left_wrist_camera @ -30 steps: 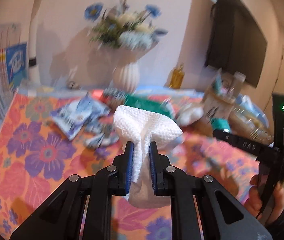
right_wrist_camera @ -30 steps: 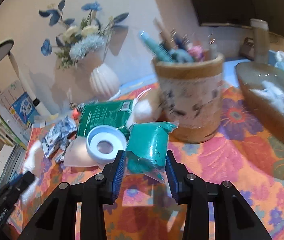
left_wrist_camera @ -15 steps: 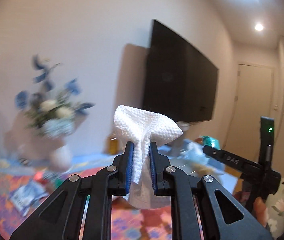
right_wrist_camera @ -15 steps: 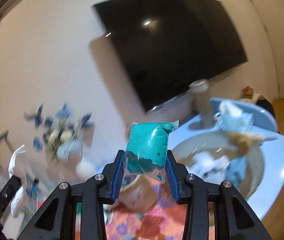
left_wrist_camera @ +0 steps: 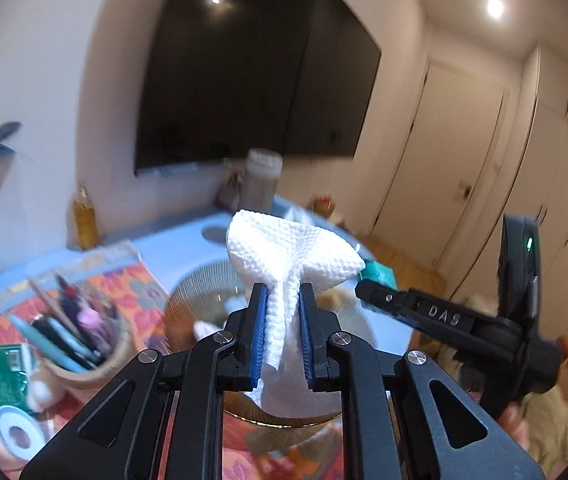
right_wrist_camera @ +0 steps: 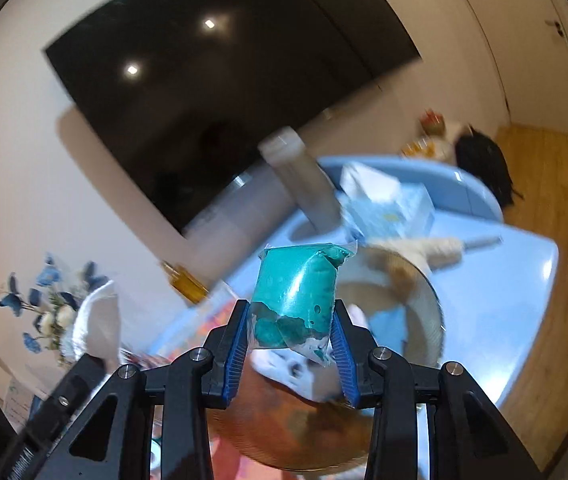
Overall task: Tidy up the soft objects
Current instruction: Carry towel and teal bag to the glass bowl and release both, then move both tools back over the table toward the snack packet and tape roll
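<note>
Both loads carried above the round woven bowl (left_wrist_camera: 203,280)

Left gripper (left_wrist_camera: 281,332) clamps a white waffle-textured cloth (left_wrist_camera: 288,256), right gripper (right_wrist_camera: 290,344) pinches a teal-filled clear plastic pouch (right_wrist_camera: 298,284) — lower inside the rim before releasing.

Both tools are held raised: the left hand-held gripper (left_wrist_camera: 282,336) is clamped narrowly, the right hand-held gripper (right_wrist_camera: 290,354) (jaws wider) likewise closed.

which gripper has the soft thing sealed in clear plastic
The right gripper: its teal putty packet is plastic-wrapped. The left gripper pinches a bare white cloth.
</note>
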